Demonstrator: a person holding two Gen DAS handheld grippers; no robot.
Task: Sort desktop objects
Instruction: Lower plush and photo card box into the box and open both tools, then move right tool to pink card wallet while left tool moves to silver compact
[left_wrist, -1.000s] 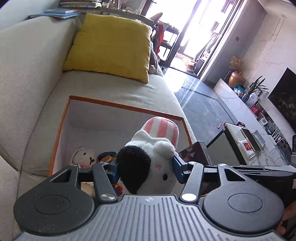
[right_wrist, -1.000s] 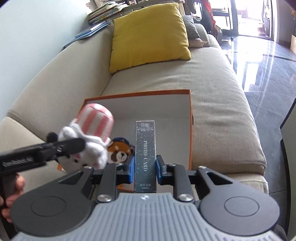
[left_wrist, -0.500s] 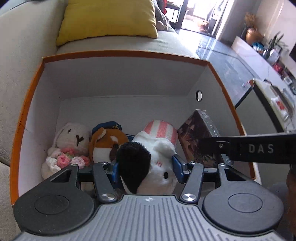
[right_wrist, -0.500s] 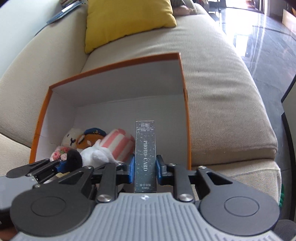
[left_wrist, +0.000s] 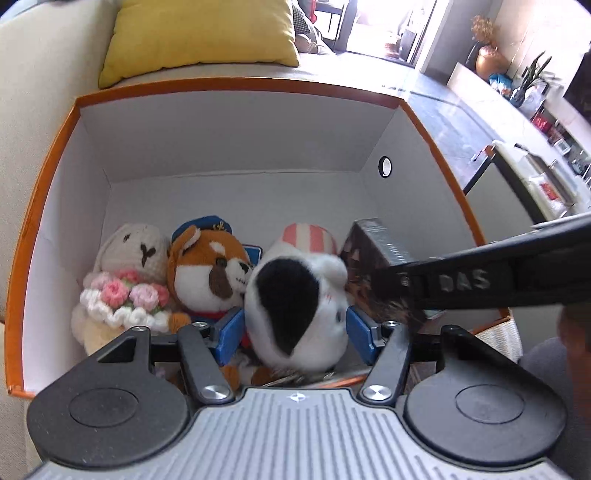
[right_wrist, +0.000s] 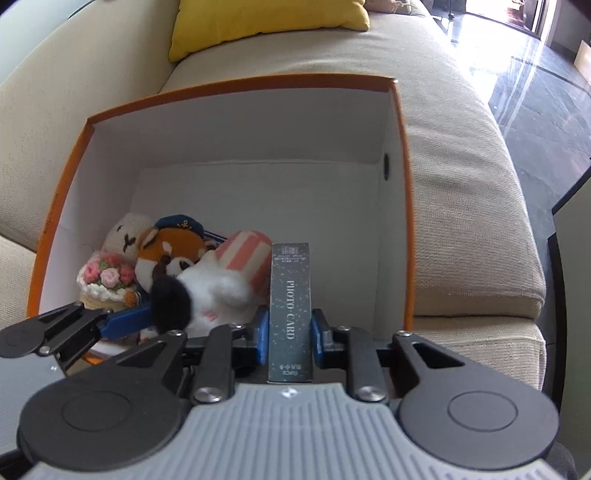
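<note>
My left gripper (left_wrist: 295, 332) is shut on a white plush with a black ear and a pink striped hat (left_wrist: 295, 295), low inside the orange-rimmed white box (left_wrist: 236, 122). It also shows in the right wrist view (right_wrist: 214, 284). My right gripper (right_wrist: 288, 332) is shut on a dark "PHOTO CARD" box (right_wrist: 290, 295), held upright just right of the plush inside the box (right_wrist: 258, 122). In the left wrist view the card box (left_wrist: 376, 254) sits behind the right gripper's arm. A white bunny with pink flowers (left_wrist: 125, 280) and a red panda plush (left_wrist: 210, 269) rest at the box's left.
The box sits on a beige sofa (right_wrist: 461, 166) with a yellow cushion (left_wrist: 199, 33) behind it. A dark-edged table (left_wrist: 517, 177) stands to the right, over a glossy dark floor (right_wrist: 535, 74).
Both grippers have moved down into the box with their loads. The plush now sits beside the red panda, and the card box stands next to it.
</note>
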